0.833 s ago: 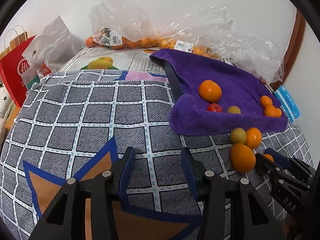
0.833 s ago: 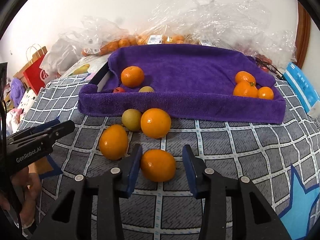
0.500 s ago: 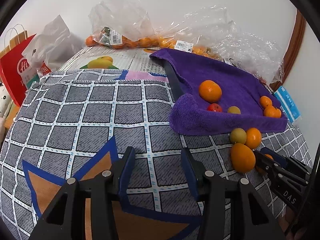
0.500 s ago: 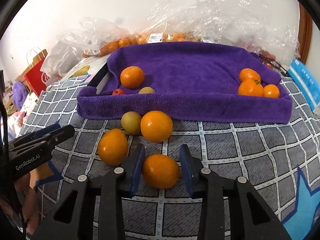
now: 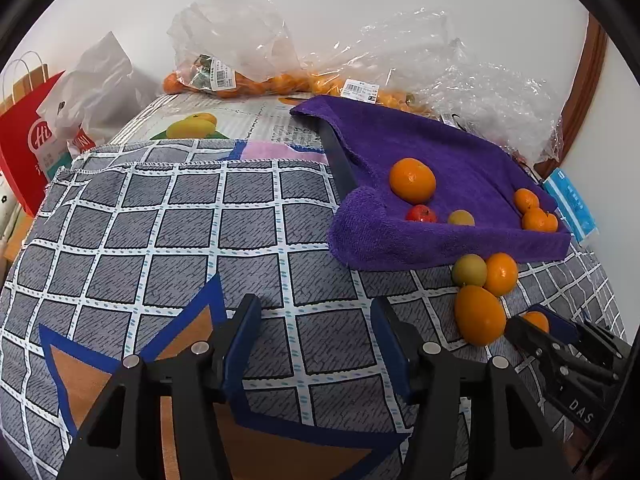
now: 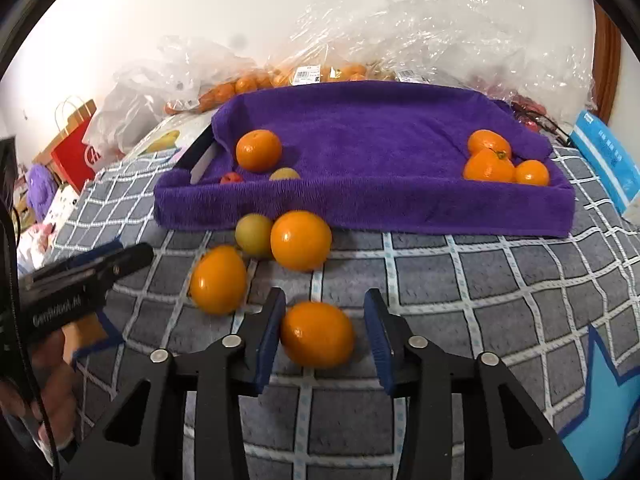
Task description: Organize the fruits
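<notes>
Opening around a near orange [image 6: 317, 334], the right gripper [image 6: 325, 330] has pads just clear of it. Left gripper [image 5: 316, 334] is opening, nothing between its fingers, above the checked cloth [image 5: 160, 232].

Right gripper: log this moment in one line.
right gripper | jaws opening, astride orange on checked cloth | left gripper opening, empty

left gripper [image 5: 316, 340]: black arms, blue pads, silver screws | right gripper [image 6: 325, 332]: same, white lettering, perhaps "DAS"
</notes>
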`<state>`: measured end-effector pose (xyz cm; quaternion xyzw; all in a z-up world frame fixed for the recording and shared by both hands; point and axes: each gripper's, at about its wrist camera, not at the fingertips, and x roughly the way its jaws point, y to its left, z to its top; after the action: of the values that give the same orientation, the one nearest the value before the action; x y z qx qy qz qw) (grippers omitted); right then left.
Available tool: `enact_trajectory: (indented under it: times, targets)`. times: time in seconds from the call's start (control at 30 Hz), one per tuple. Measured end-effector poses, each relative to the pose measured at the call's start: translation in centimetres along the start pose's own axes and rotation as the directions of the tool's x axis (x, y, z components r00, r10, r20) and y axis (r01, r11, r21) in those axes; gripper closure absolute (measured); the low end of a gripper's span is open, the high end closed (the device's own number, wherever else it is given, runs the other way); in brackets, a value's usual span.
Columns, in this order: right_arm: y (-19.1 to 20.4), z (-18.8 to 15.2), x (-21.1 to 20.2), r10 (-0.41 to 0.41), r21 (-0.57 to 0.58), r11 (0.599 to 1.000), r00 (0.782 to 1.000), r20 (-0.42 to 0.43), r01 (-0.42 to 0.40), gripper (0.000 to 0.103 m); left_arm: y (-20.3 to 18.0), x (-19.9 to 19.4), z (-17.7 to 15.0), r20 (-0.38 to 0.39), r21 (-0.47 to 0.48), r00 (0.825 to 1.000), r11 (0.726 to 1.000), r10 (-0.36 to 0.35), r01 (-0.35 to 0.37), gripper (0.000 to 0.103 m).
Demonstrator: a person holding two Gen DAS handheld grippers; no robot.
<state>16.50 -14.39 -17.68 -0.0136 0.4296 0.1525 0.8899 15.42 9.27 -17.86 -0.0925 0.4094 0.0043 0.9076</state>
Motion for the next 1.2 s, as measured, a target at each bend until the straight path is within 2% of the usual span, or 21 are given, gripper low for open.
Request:
enact_trajectory:
  times: [0.07, 0.33, 0.5, 0.6, 0.73, 0.97, 1.2]
  targets:
    - [0.1, -0.1, -0.1, -0.023, -0.012, 1.0, 1.0, -0.001, 0.023, 0.065, 0.0, 0.0, 0.0, 0.0, 0.0, 1.0, 1.0, 0.0, 0.0, 0.048]
    - [-0.9, -0.6, -1.1, -0.044, -0.015, 0.999, 0.999, 0.018, 0.045, 0.065, -0.1, 0.0, 0.0, -0.004, 0.007, 1.0, 1.0, -0.013, 0.013, 0.043]
    - [-2.2, -0.5, -1.7, -0.112, -0.026, 0.993, 0.993, 0.046, 0.113, 0.065, -0.4, 0.1, 0.1, -0.009, 0.019, 1.0, 1.0, -0.018, 0.018, 0.039]
    - [-3.9, -0.3, -1.6, -0.135, 0.014, 0.991, 0.99, 0.046, 0.134, 0.065, -0.5, 0.2, 0.1, -0.013, 0.031, 1.0, 0.999, -0.017, 0.018, 0.037]
    - [-5.6, -0.3, -1.1, -0.117, 0.077, 0.99, 0.993, 0.013, 0.116, 0.065, -0.8, 0.2, 0.1, -0.019, 0.05, 1.0, 0.999, -0.01, 0.01, 0.035]
    - [-5.4, -0.3, -0.8, -0.099, 0.077, 0.992, 0.995, 0.013, 0.098, 0.065, -0.9, 0.2, 0.1, -0.018, 0.056, 1.0, 0.998, -0.005, 0.006, 0.035]
    - [-5.8, -0.7, -1.5, -0.062, 0.091, 0.994, 0.997, 0.051, 0.057, 0.065, -0.5, -0.3, 0.1, 0.007, 0.019, 0.998, 0.998, -0.063, 0.063, 0.036]
